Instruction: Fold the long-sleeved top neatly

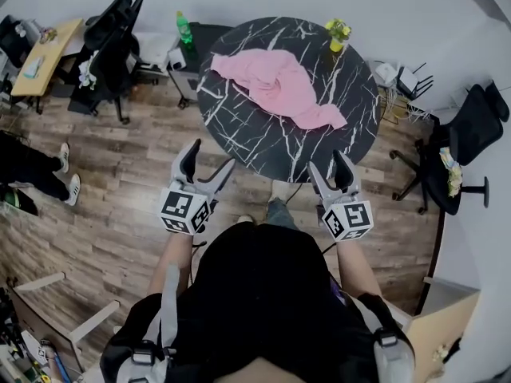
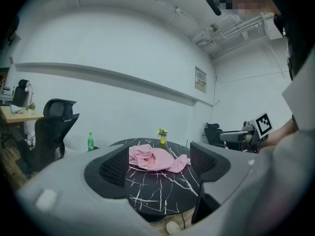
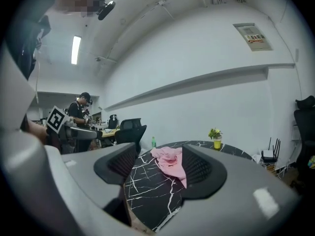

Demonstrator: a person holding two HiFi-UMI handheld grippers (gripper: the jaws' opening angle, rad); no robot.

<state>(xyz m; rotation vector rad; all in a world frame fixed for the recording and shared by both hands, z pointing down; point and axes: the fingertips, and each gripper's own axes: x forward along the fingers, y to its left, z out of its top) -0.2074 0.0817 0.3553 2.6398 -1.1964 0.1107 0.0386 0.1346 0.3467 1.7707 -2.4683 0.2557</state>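
Filling centre of head view: round black table (image 1: pixel 263 152), white-veined. Pink top (image 1: pixel 279 86) crumpled on far half; long axis diagonal, bulk far-left, narrow tail pointing near-right. Left gripper (image 1: pixel 211 156), right gripper (image 1: pixel 327 162): both at near rim, jaws apart, empty; top ahead, well apart. Right gripper nearer tail, so likely first reach.

The bench (image 1: pixel 263 146) is topped with a black, stone-like slab veined in white, smooth and faintly sheened. The long-sleeved top (image 1: pixel 279 86) is seen to be soft pink cloth, matt and rumpled. The floor (image 1: pixel 120 182) is laid in wood-look planks of mixed browns. The left tool (image 1: pixel 211 155) and right tool (image 1: pixel 326 160) are cased in matt grey plastic, and their pads (image 2: pixel 114 168) are faced with a black ribbed material.
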